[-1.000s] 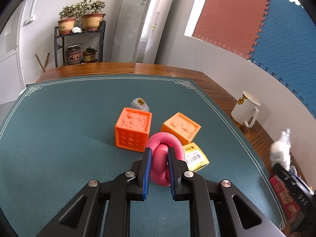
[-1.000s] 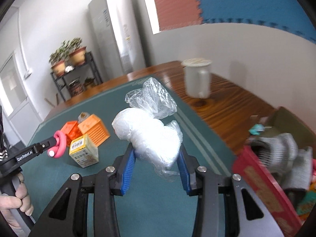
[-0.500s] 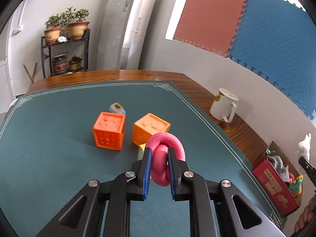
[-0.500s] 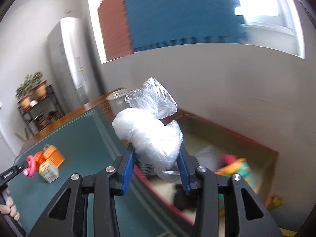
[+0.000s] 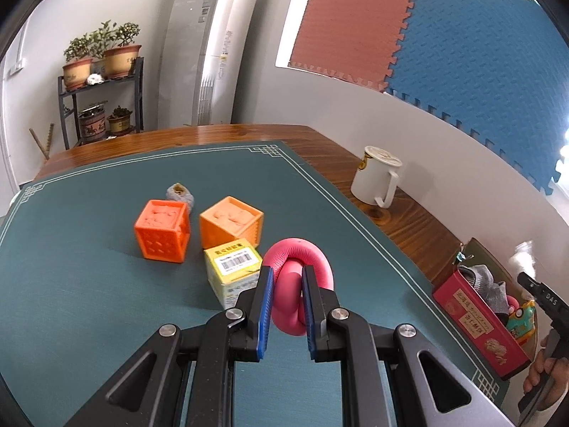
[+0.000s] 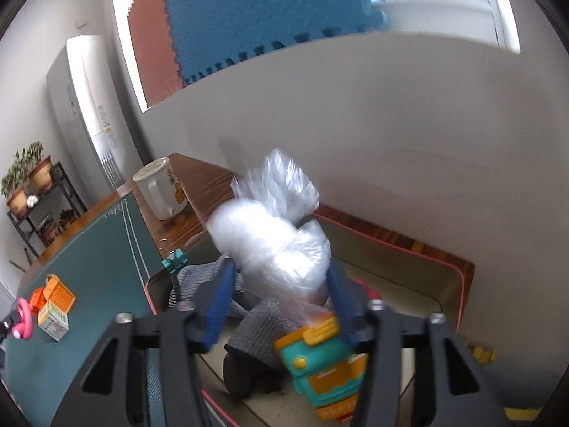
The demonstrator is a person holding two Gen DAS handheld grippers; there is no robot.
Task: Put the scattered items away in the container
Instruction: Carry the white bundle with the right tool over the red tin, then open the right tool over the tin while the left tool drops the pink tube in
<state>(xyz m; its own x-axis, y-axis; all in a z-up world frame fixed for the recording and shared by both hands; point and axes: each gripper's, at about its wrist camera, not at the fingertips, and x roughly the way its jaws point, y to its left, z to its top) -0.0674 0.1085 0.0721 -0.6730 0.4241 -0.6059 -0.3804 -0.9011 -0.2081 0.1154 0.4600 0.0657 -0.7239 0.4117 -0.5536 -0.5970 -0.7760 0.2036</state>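
left gripper [image 5: 286,297] clenched on pink ring [image 5: 298,259] above the bench [image 5: 89,284]; right gripper [image 6: 281,297] spread, white plastic bag [image 6: 270,238] loose between its fingers over the red container [image 6: 458,277].

This looks like a room in a home or a small informal office. A wooden counter [image 5: 409,220] carries a dark green felt mat [image 5: 89,302] with a pale ornamental border, and a white lidded mug [image 5: 377,176] stands on the bare wood near its far right edge. Beyond the far left corner, a black metal shelf rack [image 5: 101,106] holds potted plants [image 5: 103,49] in clay pots. A tall floor-standing air conditioner [image 5: 209,46] stands against the pale wall, and red and blue interlocking foam tiles [image 5: 409,25] cover a window opening.
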